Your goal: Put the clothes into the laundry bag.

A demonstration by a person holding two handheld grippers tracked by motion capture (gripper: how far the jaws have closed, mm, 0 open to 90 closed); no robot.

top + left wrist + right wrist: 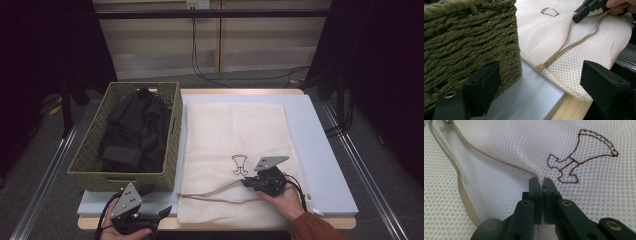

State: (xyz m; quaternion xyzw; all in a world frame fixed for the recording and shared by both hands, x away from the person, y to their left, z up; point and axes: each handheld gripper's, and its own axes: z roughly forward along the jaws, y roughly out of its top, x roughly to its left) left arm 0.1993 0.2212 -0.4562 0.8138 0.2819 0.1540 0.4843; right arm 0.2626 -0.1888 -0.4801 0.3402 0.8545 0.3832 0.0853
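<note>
At the table's near left edge the left gripper (145, 220) is idling with its jaws spread and empty just before the wicker basket (90, 155), which is holding dark clothes (135, 132), while to the right the mesh bag (240, 125) is lying flat on the pad (325, 165) and the right gripper (250, 183) is pinching its upper layer beside the zip opening (210, 192), jaws pressed together on the net. The step in hand looks like opening the bag's mouth, so the next move is probably calling for lifting that pinched layer while the left gripper is fetching the clothes. The left gripper view is showing the zip pull (541, 67), which is too small to make out from above, and the right gripper view is showing the fold of mesh caught in the jaws.
</note>
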